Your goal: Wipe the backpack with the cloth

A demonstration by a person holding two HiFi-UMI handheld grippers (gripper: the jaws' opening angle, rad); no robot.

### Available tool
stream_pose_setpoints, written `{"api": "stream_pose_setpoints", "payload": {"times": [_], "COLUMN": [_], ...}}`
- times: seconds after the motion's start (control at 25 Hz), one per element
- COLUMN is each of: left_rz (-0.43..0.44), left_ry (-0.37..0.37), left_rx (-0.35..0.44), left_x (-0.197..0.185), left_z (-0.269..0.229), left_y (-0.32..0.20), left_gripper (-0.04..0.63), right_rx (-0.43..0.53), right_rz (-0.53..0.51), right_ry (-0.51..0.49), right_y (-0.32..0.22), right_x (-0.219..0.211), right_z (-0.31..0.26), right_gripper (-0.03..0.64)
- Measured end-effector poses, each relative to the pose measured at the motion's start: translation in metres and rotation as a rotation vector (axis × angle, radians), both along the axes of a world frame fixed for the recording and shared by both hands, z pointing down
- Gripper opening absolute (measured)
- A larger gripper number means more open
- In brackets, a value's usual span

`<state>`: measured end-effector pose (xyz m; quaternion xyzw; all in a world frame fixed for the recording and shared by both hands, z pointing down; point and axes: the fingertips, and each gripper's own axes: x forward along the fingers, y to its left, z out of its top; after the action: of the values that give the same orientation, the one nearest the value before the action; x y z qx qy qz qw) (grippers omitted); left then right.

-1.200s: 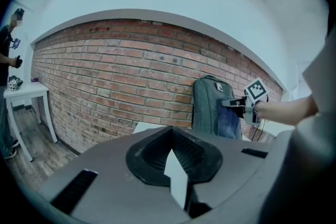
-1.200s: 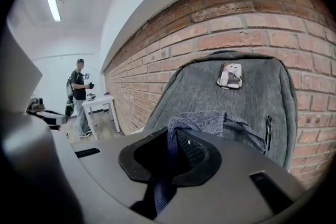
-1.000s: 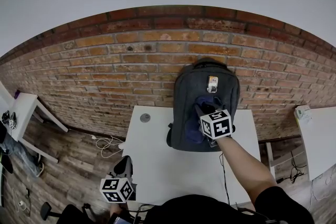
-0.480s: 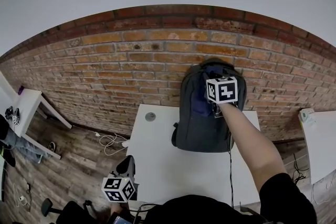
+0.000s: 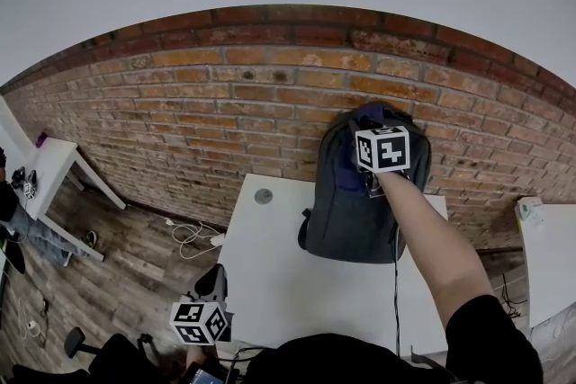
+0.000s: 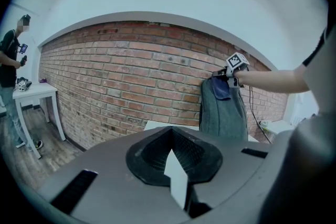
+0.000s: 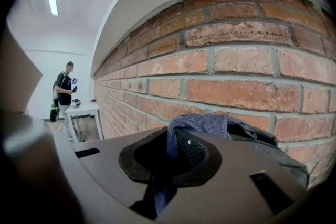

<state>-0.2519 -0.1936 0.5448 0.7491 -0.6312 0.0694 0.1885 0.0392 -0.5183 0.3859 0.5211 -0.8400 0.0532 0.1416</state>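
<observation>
- Head view: a dark grey fabric backpack (image 5: 346, 225) stands upright at the far edge of the white table (image 5: 270, 270) and leans on the red brick wall (image 5: 207, 103). Its long axis runs up the wall.
- The right gripper (image 5: 371, 123) sits at the very top of the pack and presses a blue woven cloth (image 5: 346, 174) against it. Part of the cloth hangs down the pack's upper front.
- The left gripper (image 5: 212, 288) hangs low by the table's near left edge, well apart from the pack.
- Left gripper view: its jaws are together with nothing between them. The backpack (image 6: 224, 115) lies far ahead and to the right, with the cloth (image 6: 221, 88) at its top under the right gripper (image 6: 234, 66).
- Right gripper view: the jaws are clamped on the cloth (image 7: 195, 127), which bunches over the dark top edge of the backpack (image 7: 265, 140), just beside the brick wall (image 7: 236, 68).
- Judgement: the pack's front lies below and nearer than the right gripper. The next wipe would likely be a downward pull along the long axis, done by the right arm.
</observation>
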Motion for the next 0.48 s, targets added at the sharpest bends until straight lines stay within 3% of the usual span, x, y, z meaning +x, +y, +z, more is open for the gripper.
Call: {"api": "stream_pose_setpoints", "payload": {"times": [0.28, 0.48], "left_rz": [-0.01, 0.0], "left_ry": [-0.005, -0.001], "left_rx": [0.002, -0.004], "left_x": [-0.002, 0.0], "left_z": [-0.001, 0.001], "left_y": [0.003, 0.002], "left_gripper": [-0.003, -0.003], "right_rx": [0.009, 0.004], "right_rz": [-0.028, -0.083], "right_ry": [-0.032, 0.01], "right_y": [0.028, 0.061], "right_x": [-0.011, -0.023], "right_z": [0.024, 0.054], "right_gripper": [0.035, 0.035]}}
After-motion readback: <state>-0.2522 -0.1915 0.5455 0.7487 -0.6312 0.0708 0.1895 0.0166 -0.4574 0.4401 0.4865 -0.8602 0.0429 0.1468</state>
